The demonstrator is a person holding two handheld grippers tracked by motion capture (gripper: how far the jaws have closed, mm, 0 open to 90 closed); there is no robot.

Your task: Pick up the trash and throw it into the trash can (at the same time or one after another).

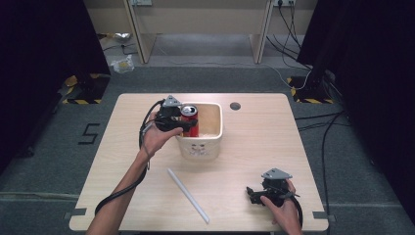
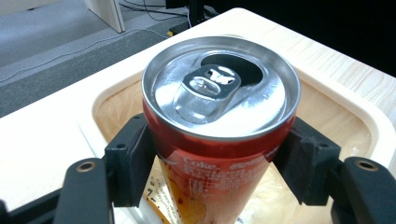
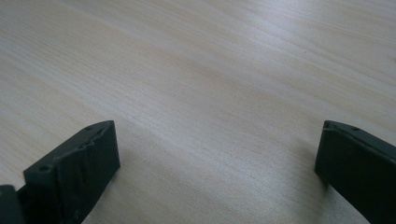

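Observation:
A red Coke can (image 1: 190, 119) with its tab popped open stands upright in the left part of a white square tub (image 1: 201, 149). My left gripper (image 1: 185, 126) comes in from the tub's left side and is shut on the can. In the left gripper view both black pads (image 2: 133, 163) press the can (image 2: 219, 88) just under its silver lid, above the tub's pale inside (image 2: 355, 112). Whether the can rests on the tub's bottom I cannot tell. My right gripper (image 1: 251, 193) lies low at the table's front right, open, with bare wood between its jaws (image 3: 217, 140).
A white straw-like stick (image 1: 188, 195) lies slantwise on the wooden table (image 1: 259, 142) in front of the tub. A round cable hole (image 1: 235, 105) sits near the far edge. A yellow scrap (image 2: 156, 198) shows inside the tub beside the can.

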